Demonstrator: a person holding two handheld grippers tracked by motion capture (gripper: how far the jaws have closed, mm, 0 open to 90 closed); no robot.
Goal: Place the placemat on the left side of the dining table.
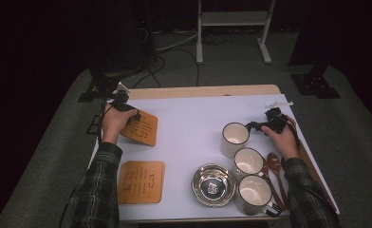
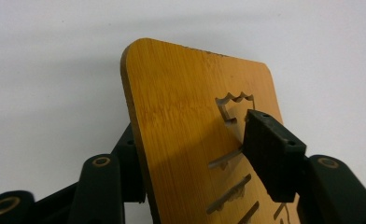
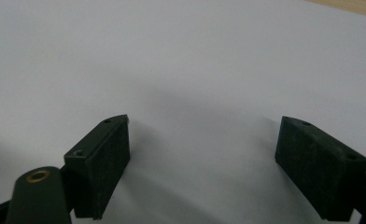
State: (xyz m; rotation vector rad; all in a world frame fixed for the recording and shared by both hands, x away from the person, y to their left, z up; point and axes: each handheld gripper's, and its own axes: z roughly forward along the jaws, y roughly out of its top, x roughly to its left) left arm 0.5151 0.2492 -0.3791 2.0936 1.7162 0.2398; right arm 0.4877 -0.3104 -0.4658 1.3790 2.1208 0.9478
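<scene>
1. While straddled by the jaws of the left gripper [image 1: 135, 115], lies near the far left corner of the white surface [image 1: 193, 123]: a bamboo coaster [image 1: 140, 128], slotted face up.
2. Seen close in the left gripper view as the coaster [image 2: 186, 121] rising tilted between the two jaws of the left gripper [image 2: 197, 140], one pad against the slotted face, the other jaw behind the board's underside.
3. Jaws parted far wider than the thin board, so judged as not clamped: probably a let-go after setting down, or a loose bracket before a pinch; cannot tell which.
4. Held at one edge, likely because a flat board offers nothing else to catch.
5. Matched by a second coaster [image 1: 141, 182] at the near left corner, flat and untouched, well apart from the first.
6. Kept ready on the far right side: the right gripper [image 1: 253, 126], jaws spread and empty over bare surface in its own view [image 3: 202, 158], just beside the farthest mug [image 1: 234, 138].
7. Lined toward the near right corner: two more mugs [image 1: 248, 162], a steel bowl [image 1: 213, 184] to their left, wooden spoons [image 1: 274, 171] along the right edge, presumably waiting for coasters.
</scene>
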